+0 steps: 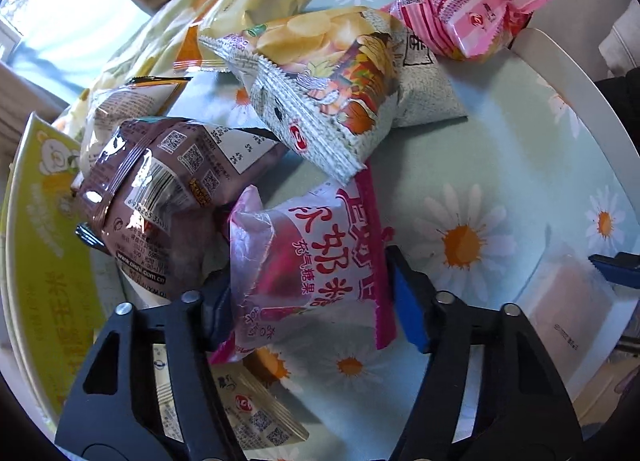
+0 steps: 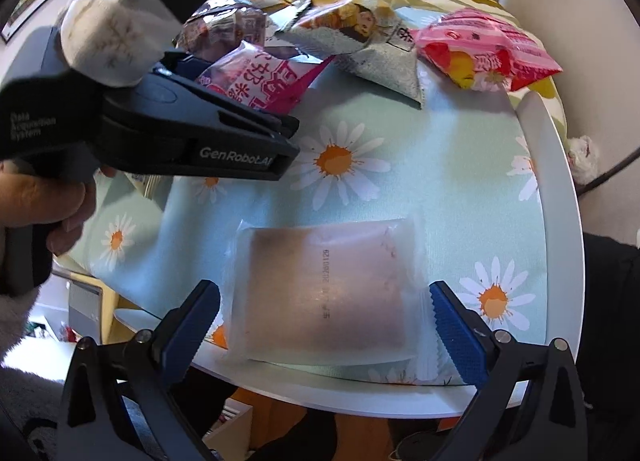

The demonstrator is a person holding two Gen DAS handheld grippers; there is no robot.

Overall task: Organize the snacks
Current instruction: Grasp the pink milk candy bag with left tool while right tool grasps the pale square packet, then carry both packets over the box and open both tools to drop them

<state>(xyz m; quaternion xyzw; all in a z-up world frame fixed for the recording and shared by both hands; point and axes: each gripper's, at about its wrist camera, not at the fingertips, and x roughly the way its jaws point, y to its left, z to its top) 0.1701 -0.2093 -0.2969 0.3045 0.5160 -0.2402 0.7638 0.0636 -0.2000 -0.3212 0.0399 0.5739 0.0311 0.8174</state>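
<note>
Left tongs clamped on pink marshmallow packet beside brown packet, barcode legible only here. Right tongs spread wide around frosted pouch at surface near edge; bare daisy cloth beyond.

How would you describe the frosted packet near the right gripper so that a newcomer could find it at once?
Start at the round white table with the daisy-print cloth. The snack pile sits on its far side; the frosted packet lies alone, flat, at the near edge, between the open fingers of the right gripper. Unlike the colourful printed bags, it is translucent and plain, with only a faint date stamp.
</note>
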